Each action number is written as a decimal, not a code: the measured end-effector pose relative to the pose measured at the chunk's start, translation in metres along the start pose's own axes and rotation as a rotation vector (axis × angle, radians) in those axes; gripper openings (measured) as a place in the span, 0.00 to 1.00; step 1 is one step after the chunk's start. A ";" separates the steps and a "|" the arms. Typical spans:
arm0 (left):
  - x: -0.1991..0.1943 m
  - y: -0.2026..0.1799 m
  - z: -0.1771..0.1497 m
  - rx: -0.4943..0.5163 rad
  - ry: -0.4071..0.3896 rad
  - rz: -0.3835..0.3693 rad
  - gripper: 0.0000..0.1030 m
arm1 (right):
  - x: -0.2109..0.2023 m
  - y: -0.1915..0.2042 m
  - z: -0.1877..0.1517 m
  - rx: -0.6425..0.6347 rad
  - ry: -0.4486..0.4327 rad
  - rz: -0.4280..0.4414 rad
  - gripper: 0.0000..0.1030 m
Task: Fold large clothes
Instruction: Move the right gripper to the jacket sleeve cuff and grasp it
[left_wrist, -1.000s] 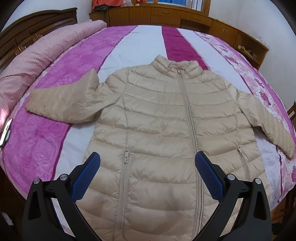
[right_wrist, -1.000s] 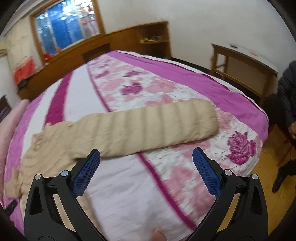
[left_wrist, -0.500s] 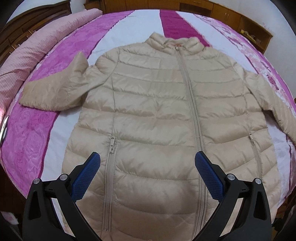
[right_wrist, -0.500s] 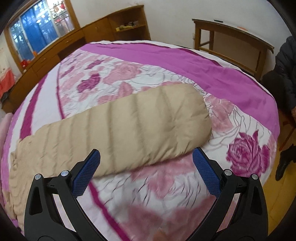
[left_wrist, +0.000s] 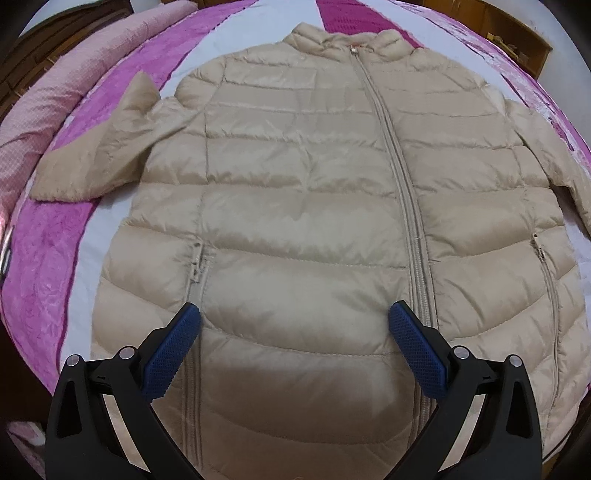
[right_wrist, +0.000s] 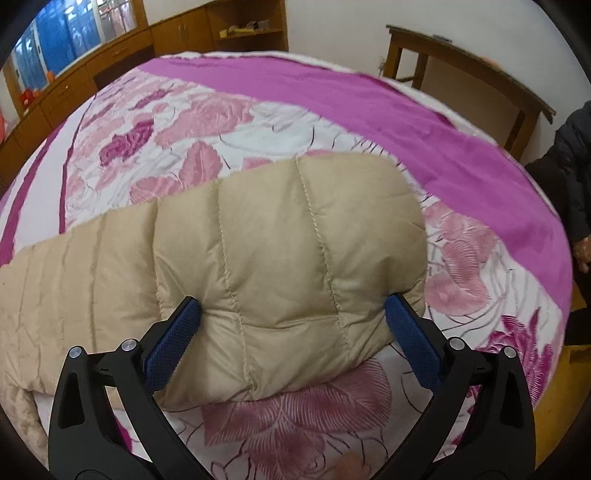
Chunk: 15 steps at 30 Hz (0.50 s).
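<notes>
A beige quilted puffer jacket (left_wrist: 303, 192) lies flat and zipped, front up, on the bed, collar away from me. My left gripper (left_wrist: 293, 317) is open over its lower front, between the left pocket zip and the centre zip. In the right wrist view the jacket's right sleeve (right_wrist: 280, 266) lies stretched over the floral bedspread, cuff to the right. My right gripper (right_wrist: 291, 314) is open with the sleeve's cuff end between its jaws, blue pads (right_wrist: 173, 343) on either side, not closed on it.
The bed has a pink, magenta and white bedspread (right_wrist: 369, 99). A rolled pink quilt (left_wrist: 48, 92) lies along its left side. Wooden cabinets (right_wrist: 184, 33) line the far wall. A wooden table (right_wrist: 461, 62) and a seated person in dark clothes (right_wrist: 569, 166) are to the right.
Both grippers have moved down and forward toward the jacket. The left now hangs close over the lower front; the right has closed in on the sleeve cuff, which now sits between its open jaws.
</notes>
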<state>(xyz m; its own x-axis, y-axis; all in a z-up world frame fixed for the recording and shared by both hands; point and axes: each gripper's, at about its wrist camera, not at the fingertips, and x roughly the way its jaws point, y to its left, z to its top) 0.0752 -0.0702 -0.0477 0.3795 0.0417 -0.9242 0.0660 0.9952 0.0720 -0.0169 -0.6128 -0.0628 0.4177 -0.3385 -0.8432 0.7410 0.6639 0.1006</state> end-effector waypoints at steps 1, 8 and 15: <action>0.001 0.001 0.000 -0.008 0.003 -0.006 0.95 | 0.002 -0.001 0.001 0.007 0.005 0.006 0.97; 0.007 -0.005 -0.005 0.013 -0.013 0.017 0.95 | 0.000 0.000 -0.001 0.032 0.007 0.003 0.90; 0.012 -0.007 -0.008 0.039 -0.025 0.025 0.95 | -0.016 0.009 -0.003 0.011 -0.006 0.067 0.31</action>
<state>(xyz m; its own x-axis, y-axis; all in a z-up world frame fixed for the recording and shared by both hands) 0.0717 -0.0764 -0.0621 0.4040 0.0637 -0.9125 0.0925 0.9896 0.1100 -0.0184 -0.5990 -0.0504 0.4698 -0.2973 -0.8312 0.7168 0.6781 0.1626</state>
